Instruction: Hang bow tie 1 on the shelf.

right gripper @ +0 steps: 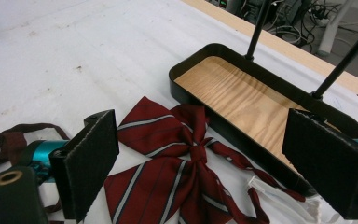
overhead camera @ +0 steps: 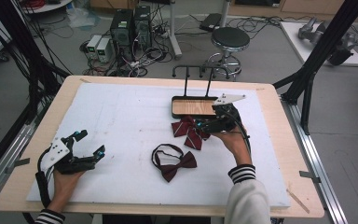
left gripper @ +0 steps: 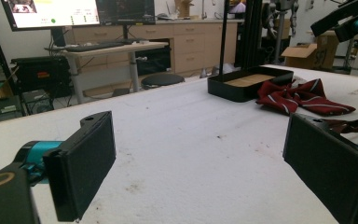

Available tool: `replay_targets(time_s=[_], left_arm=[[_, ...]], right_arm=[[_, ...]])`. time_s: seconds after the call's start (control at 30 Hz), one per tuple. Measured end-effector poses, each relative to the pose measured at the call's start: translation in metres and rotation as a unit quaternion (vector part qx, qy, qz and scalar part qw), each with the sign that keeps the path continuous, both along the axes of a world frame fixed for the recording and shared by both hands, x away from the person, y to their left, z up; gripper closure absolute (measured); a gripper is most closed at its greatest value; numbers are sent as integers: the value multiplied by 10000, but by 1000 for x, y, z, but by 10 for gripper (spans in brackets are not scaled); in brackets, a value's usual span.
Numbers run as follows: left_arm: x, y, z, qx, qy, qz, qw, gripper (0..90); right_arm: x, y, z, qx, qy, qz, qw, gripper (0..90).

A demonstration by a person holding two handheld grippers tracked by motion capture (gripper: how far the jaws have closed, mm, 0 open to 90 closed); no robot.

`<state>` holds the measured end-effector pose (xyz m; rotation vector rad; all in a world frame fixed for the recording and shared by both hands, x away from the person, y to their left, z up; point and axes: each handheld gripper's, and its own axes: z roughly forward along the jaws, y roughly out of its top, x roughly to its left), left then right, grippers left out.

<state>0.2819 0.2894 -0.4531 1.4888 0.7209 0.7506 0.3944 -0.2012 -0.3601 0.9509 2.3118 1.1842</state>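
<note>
A dark red bow tie with pale stripes [overhead camera: 186, 130] lies on the white mat just in front of a black tray with a wooden bottom [overhead camera: 193, 107]. My right gripper [overhead camera: 204, 127] hangs open over the striped bow's right side. In the right gripper view the striped bow [right gripper: 168, 154] lies between and below the open jaws [right gripper: 200, 163], next to the tray [right gripper: 242, 98]. A plain dark red bow tie with a looped strap [overhead camera: 177, 164] lies nearer the person. My left gripper [overhead camera: 92, 142] rests open at the mat's front left; its jaws [left gripper: 205, 158] have nothing between them.
A white mat [overhead camera: 121, 112] covers the wooden table. A black hook rack [overhead camera: 200, 70] rises from the tray's far side. A stool [overhead camera: 230, 39], computer towers [overhead camera: 128, 28] and cables stand on the floor beyond. A black frame post [overhead camera: 324, 51] stands at the right.
</note>
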Motion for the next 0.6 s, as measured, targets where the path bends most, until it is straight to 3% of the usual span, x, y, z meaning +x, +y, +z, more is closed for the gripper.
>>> replay_targets(time_s=[0.43, 0.6], left_arm=[[0, 0, 0, 7, 2, 0, 10000, 97], [0, 0, 0, 19, -3, -11, 10000, 97]], right_arm=[[19, 11, 6, -365, 161, 29, 9992, 100], [24, 14, -1, -559, 375, -15, 9977, 104]])
